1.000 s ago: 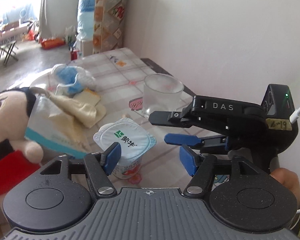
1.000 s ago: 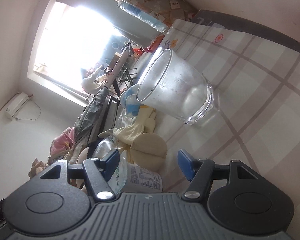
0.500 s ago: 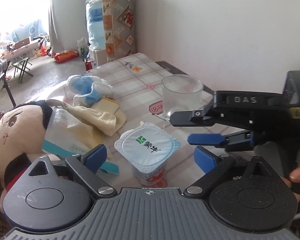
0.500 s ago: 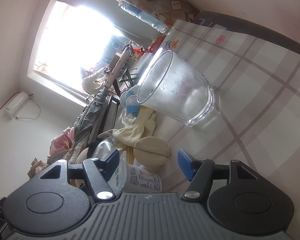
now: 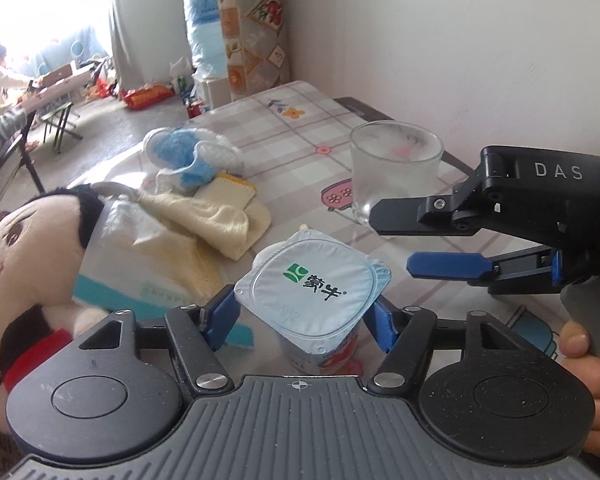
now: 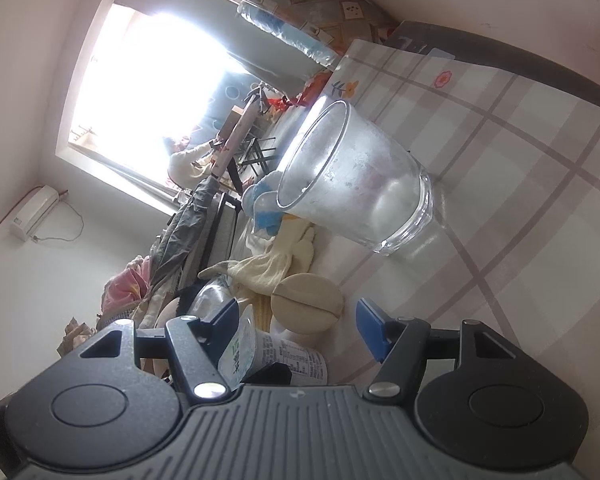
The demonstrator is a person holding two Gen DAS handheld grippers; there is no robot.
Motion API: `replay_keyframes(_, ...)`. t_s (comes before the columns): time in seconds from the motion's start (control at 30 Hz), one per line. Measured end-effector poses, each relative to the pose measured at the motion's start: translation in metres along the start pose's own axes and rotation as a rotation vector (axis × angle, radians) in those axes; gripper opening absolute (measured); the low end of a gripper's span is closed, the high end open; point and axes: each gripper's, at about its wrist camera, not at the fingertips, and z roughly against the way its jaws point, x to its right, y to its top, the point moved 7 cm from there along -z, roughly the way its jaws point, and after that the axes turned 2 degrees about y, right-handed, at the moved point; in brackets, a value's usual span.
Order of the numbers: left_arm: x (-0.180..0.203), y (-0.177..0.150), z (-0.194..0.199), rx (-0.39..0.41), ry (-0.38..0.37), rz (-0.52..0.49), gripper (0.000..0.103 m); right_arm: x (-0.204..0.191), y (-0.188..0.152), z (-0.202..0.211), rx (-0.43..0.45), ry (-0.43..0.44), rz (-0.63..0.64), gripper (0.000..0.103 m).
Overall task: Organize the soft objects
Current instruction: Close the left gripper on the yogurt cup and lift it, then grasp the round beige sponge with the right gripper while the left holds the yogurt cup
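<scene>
From the left: plush doll (image 5: 16,256), cream cloth (image 5: 216,220) and yogurt cup (image 5: 316,288) on the table (image 5: 300,136). The left hand-held gripper (image 5: 300,316), jaws just closing, pinches the cup; the right hand-held gripper (image 5: 396,240) stands released before a glass (image 5: 392,168).

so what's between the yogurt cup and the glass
Bare tablecloth separates the yogurt cup from the glass, seen in the left wrist view; the right gripper reaches in above that stretch.

A clear glass (image 6: 356,184) stands on the checked table (image 6: 540,208) at twelve o'clock. The right gripper (image 6: 296,326) is wide apart. A round tan pad (image 6: 307,304) lies between its blue fingers (image 6: 370,328).
</scene>
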Motion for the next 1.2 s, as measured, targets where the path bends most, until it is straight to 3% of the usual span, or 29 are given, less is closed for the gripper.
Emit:
replay_keyframes(0.33, -0.037, -0.037, 0.046, -0.073, 0.024, 0.141, 0.067, -0.009, -0.005, -0.005, -0.008, -0.081, 0.079, 0.068)
replay_keyframes(0.8, -0.055, -0.062, 0.068, -0.026, -0.007, 0.146, 0.067, -0.076, -0.022, -0.046, -0.011, -0.365, 0.566, 0.068)
replay_keyframes(0.93, -0.056, -0.064, 0.069, -0.024, -0.021, 0.150, 0.068, -0.078, -0.021, -0.061, -0.030, -0.384, 0.605, 0.058)
replay_keyframes(1.0, -0.057, -0.063, 0.069, -0.023, -0.037, 0.155, 0.070, -0.075, -0.022, -0.066, -0.043, -0.397, 0.611, 0.050)
replay_keyframes(1.07, -0.059, -0.063, 0.068, -0.027, -0.050, 0.175, 0.070, -0.071, -0.021, -0.069, -0.054, -0.408, 0.605, 0.029)
replay_keyframes(1.2, -0.061, -0.063, 0.067, -0.022, -0.063, 0.193, 0.070, -0.065, -0.019, -0.066, -0.047, -0.393, 0.564, 0.019)
